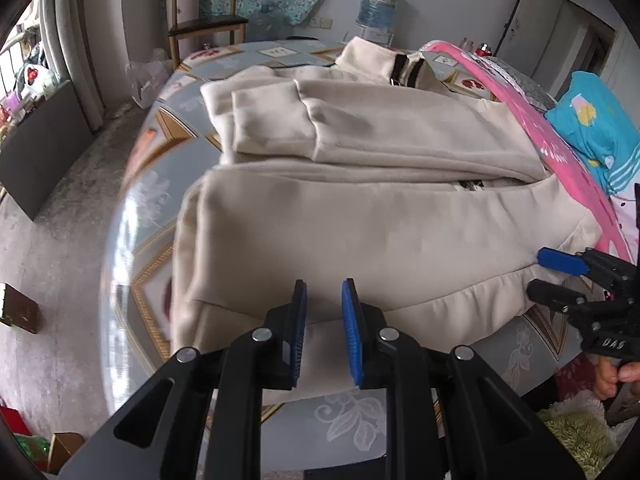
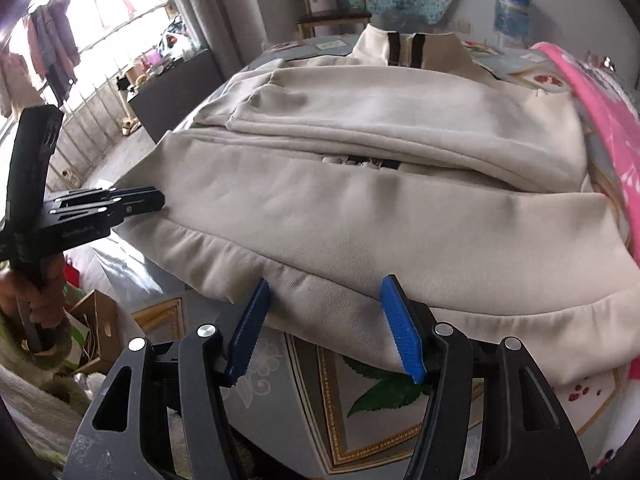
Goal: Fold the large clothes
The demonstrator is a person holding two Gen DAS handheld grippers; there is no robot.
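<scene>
Your cream jacket [image 1: 360, 208] lies spread across the round desk [image 1: 152, 184], which is covered in a patterned blue-grey cloth. Its collar with dark stripes [image 1: 404, 66] points toward the far edge, and both sleeves are folded in over the body, one behind the other, with a dark slit of the zip showing between the folds. The ribbed hem [image 2: 360, 280] runs along the near edge, just in front of both tools. Your left gripper [image 1: 324, 320] hovers over the hem at the jacket's left part; its fingers [image 1: 352, 332] stand a narrow gap apart, and nothing sits between them. Your right gripper [image 2: 328, 320] is at the hem farther right; its fingers [image 2: 400, 328] are spread wide, with the hem's edge lying just beyond the tips and no cloth pinched. A pink cloth [image 1: 560, 136] and a turquoise garment [image 1: 596, 120] lie at the right side of the desk, beside the jacket. A wooden chair [image 1: 204, 12] and a water bottle [image 1: 378, 0] stand beyond the far edge.
</scene>
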